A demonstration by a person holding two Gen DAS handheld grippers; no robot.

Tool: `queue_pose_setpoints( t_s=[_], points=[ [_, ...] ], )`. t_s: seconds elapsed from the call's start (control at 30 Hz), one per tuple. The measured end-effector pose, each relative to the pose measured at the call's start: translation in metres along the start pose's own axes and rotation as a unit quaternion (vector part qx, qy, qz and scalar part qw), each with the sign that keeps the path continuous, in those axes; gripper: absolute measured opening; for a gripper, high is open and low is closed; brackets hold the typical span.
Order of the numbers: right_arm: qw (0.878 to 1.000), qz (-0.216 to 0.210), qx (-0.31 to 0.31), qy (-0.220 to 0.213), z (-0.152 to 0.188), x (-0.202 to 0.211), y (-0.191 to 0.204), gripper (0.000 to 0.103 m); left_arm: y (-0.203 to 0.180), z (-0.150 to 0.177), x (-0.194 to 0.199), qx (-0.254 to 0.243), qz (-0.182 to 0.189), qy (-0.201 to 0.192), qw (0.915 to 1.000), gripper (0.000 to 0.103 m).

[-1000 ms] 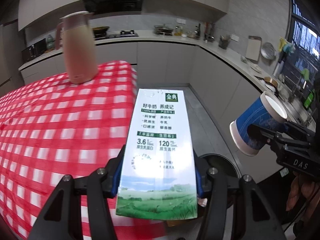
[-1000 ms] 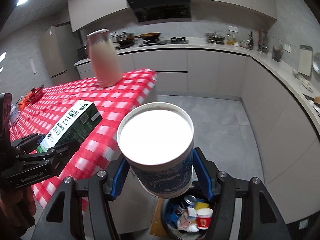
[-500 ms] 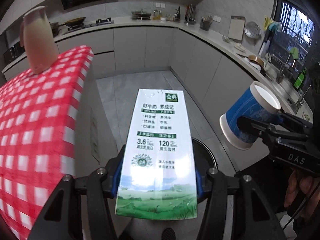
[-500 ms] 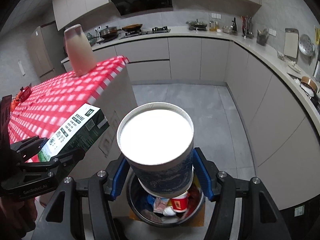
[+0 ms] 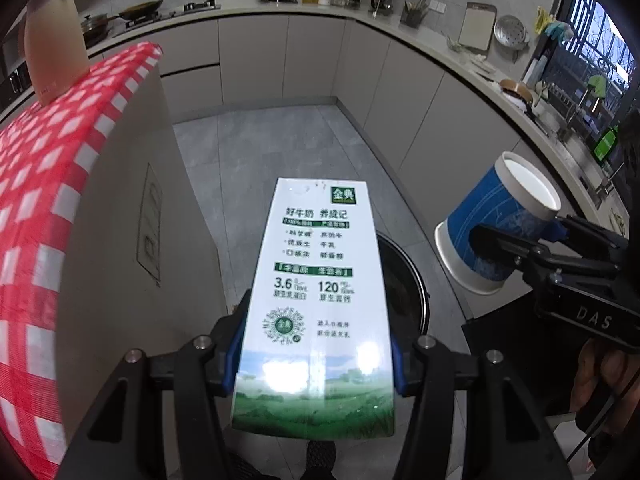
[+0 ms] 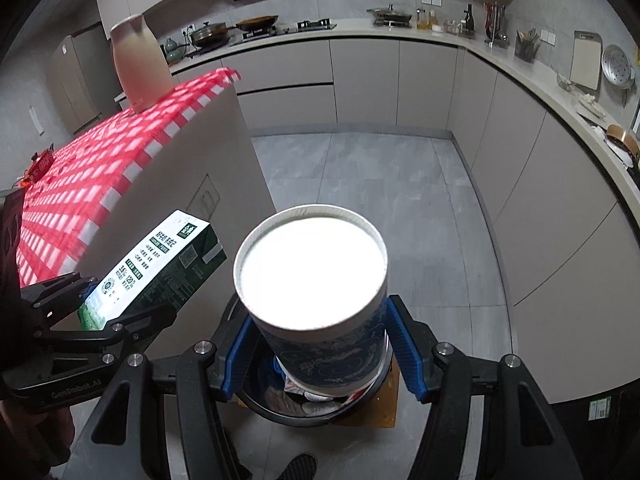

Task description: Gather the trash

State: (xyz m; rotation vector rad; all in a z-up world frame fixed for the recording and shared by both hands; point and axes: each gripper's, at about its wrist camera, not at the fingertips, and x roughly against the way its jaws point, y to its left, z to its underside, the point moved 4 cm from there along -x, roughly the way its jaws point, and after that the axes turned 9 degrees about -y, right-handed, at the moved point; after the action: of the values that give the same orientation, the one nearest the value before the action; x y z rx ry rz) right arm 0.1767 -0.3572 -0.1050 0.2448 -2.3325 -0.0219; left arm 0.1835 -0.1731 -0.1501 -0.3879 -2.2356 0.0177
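My left gripper (image 5: 314, 354) is shut on a white and green milk carton (image 5: 318, 296), held flat above the floor beside the table. The carton also shows in the right wrist view (image 6: 156, 268). My right gripper (image 6: 316, 354) is shut on a blue paper cup (image 6: 316, 300) with a white rim, seen from the side in the left wrist view (image 5: 496, 236). A round black trash bin (image 6: 280, 410) with trash inside sits on the floor right below the cup; its rim shows behind the carton (image 5: 408, 280).
A table with a red checked cloth (image 5: 48, 184) stands on the left, with a beige jug (image 5: 52, 52) on it. Grey kitchen cabinets (image 5: 400, 92) line the back and right. A brown mat (image 6: 380, 404) lies under the bin.
Both grippers have moved off the table to the right and lower, over the floor. The bin has come in under the cup and the carton.
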Motion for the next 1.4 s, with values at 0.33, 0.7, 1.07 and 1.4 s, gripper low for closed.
queue_pose_setpoints(
  t_s=[0.33, 0.7, 1.07, 1.4],
  points=[
    [0.998, -0.015, 0.024, 0.056, 0.037, -0.041, -0.01, 0.064, -0.001, 0.034, -0.043, 0.007, -0.009, 0.053, 0.9985, 0.057],
    [0.992, -0.036, 0.041, 0.115, 0.067, -0.095, -0.014, 0.064, -0.003, 0.054, -0.078, 0.03, -0.022, 0.093, 0.995, 0.057],
    [0.982, -0.038, 0.14, 0.121, 0.084, -0.116, -0.006, 0.103, 0.023, 0.046, -0.08, 0.073, -0.051, 0.072, 0.9935, 0.102],
    [0.991, 0.018, 0.082, 0.103, 0.084, -0.105, -0.032, 0.103, 0.026, 0.055, -0.073, 0.047, -0.08, 0.078, 0.9926, 0.103]
  ],
)
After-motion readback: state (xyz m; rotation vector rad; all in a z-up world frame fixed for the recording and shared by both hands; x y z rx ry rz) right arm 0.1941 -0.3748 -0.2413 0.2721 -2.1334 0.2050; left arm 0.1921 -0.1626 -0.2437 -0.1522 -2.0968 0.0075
